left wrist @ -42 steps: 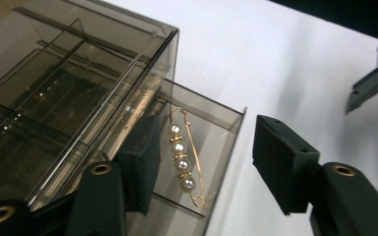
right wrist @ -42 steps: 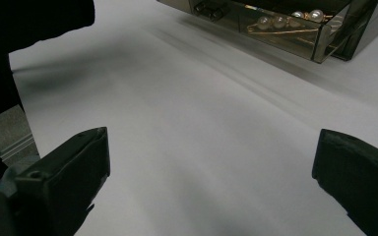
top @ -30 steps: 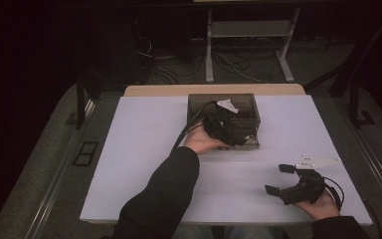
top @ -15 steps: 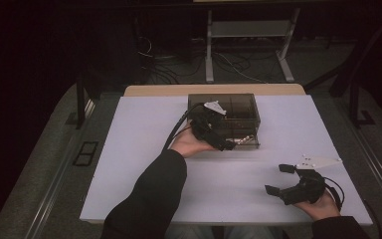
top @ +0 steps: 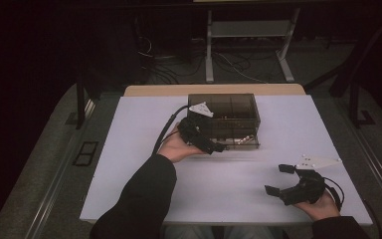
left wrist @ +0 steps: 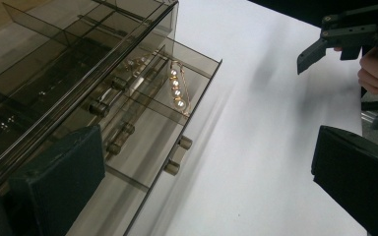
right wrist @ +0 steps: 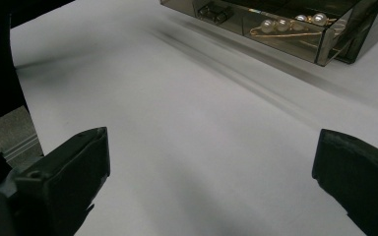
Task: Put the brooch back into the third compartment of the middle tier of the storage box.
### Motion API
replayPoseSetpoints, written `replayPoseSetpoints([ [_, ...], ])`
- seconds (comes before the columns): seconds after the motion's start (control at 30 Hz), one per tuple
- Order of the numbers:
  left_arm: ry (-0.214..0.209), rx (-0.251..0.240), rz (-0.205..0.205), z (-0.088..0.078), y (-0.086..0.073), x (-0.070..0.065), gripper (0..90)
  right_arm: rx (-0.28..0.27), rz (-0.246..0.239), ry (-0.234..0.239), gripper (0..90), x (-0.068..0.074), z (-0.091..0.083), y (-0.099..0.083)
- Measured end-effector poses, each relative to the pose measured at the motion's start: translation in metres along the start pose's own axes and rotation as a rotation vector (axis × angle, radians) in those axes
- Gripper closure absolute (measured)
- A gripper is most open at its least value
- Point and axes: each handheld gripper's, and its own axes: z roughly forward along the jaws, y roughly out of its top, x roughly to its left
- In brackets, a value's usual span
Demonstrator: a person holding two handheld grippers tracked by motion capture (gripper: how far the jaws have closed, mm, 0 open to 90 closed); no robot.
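Note:
A smoked clear box (top: 229, 107) (left wrist: 54, 64) with small drawers stands at the far middle of the white table (top: 144, 149). Its lower drawer (top: 241, 142) (left wrist: 147, 142) (right wrist: 320, 42) is pulled out and holds a gold pin with pearls (left wrist: 177, 91) (right wrist: 283, 25). My left gripper (top: 213, 143) (left wrist: 206, 167) hovers at the box's front left corner. Its jaws have just been opening and now stand open, the pads touching nothing. Near the front right edge my right gripper (top: 277, 179) (right wrist: 211, 172) rests open over bare table.
The tabletop (right wrist: 177, 108) is bare between the box and the right gripper. A sleeve (top: 139, 199) reaches in from the bottom centre. Beyond the table's far edge are a metal stand (top: 251, 30) and cables (top: 154, 64) on a dark floor.
The left gripper drew back from the box's front toward the left and the near side, and its jaws spread wider. The right gripper kept still.

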Motion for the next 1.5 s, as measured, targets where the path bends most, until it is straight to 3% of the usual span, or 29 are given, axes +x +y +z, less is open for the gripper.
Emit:
replayPoseSetpoints([
  [0.27,0.019,-0.031,-0.023,-0.011,-0.016,-0.001,0.0,0.002,-0.002,0.0,0.7,0.0,0.0,0.0],
  [0.57,0.038,-0.028,-0.039,-0.023,-0.035,-0.006,0.0,0.002,-0.002,-0.001,0.7,0.0,0.0,0.0],
  [1.03,0.063,-0.05,-0.039,-0.043,-0.056,-0.019,0.0,0.004,0.0,0.0,0.7,0.001,0.0,0.0],
  [1.5,0.112,-0.086,-0.079,-0.058,-0.086,-0.024,0.0,0.002,-0.002,-0.003,0.7,0.001,0.001,0.001],
])
